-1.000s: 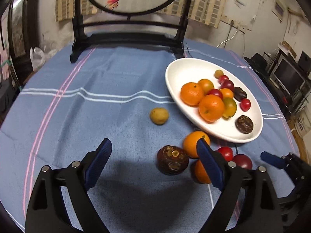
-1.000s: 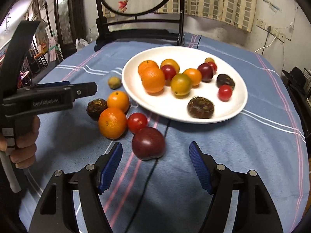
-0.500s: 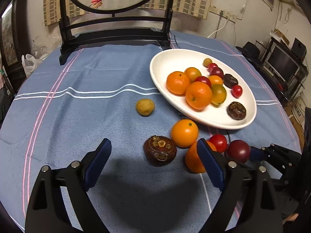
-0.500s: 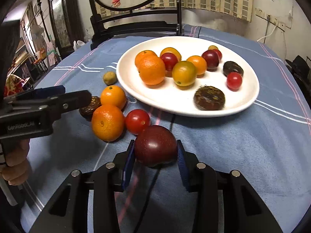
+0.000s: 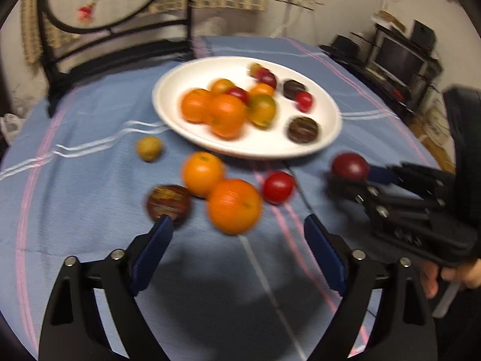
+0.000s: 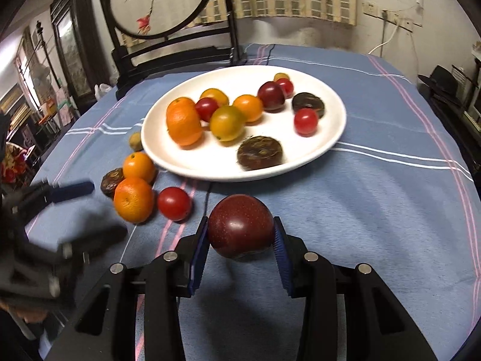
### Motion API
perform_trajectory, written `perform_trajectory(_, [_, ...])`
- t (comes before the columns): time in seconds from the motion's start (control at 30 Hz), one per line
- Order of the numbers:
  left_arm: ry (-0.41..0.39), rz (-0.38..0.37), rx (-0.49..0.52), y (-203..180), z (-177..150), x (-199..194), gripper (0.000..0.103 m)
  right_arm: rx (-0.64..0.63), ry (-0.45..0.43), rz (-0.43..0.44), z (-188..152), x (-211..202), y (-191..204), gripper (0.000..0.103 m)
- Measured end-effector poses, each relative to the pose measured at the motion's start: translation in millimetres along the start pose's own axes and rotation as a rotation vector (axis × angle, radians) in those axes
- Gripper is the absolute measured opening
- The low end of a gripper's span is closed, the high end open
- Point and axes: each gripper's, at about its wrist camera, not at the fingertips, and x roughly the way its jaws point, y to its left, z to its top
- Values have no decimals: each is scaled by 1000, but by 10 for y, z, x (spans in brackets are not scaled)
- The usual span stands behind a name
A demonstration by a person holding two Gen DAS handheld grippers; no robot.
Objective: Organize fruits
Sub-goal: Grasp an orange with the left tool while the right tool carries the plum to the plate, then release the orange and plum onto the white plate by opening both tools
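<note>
My right gripper point(image 6: 240, 237) is shut on a dark red plum point(image 6: 240, 225) and holds it above the cloth in front of the white oval plate point(image 6: 324, 147); the plum also shows in the left wrist view point(image 5: 350, 167). The plate point(image 5: 171, 111) holds several oranges, tomatoes and dark fruits. My left gripper point(image 5: 237, 249) is open and empty, just short of a large orange point(image 5: 234, 206). Beside it on the cloth lie a smaller orange point(image 5: 202, 173), a red tomato point(image 5: 278, 187), a dark brown fruit point(image 5: 168, 203) and a small yellow-brown fruit point(image 5: 149, 148).
A blue striped cloth point(image 6: 390, 210) covers the round table. A black wooden stand with a round embroidered screen point(image 6: 162, 3) stands at the far edge. Shelves and a monitor point(image 5: 396, 60) are off to the right.
My right gripper has lifted the plum off the cloth. My left gripper has swung right, from the dark brown fruit to the large orange.
</note>
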Motion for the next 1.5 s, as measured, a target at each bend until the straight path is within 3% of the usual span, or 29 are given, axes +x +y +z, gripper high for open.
perform_trajectory(0.07, [27,-24,-2,-25,-26,59,72,3,-6,2,-1,-16,-9,41])
perform_trajectory(0.23, [47,2,-41,34,-27,183,58,2,-10,13,1,-32,4,41])
perform_trajectory(0.53, [42,72,-78,56,68,359,53,2,-18,31,-8,-67,19,41])
perform_trajectory(0.6, [35,56,-77,42,83,355,41,0,-15,32,-12,-62,26,42])
perform_trajectory(0.9, [-1,25,-56,-53,69,74,41,29,-56,41,13,-123,-35,41])
perform_trajectory(1.13, [-87,35,-28,-91,397,-247,41,73,-160,45,147,-369,-98,41])
perform_trajectory(1.3, [-103,59,-31,-37,665,-202,41,-6,-196,11,402,-442,-58,41])
perform_trajectory(1.5, [-84,98,-55,22,1060,90,41,-50,-178,-20,710,-197,-91,41])
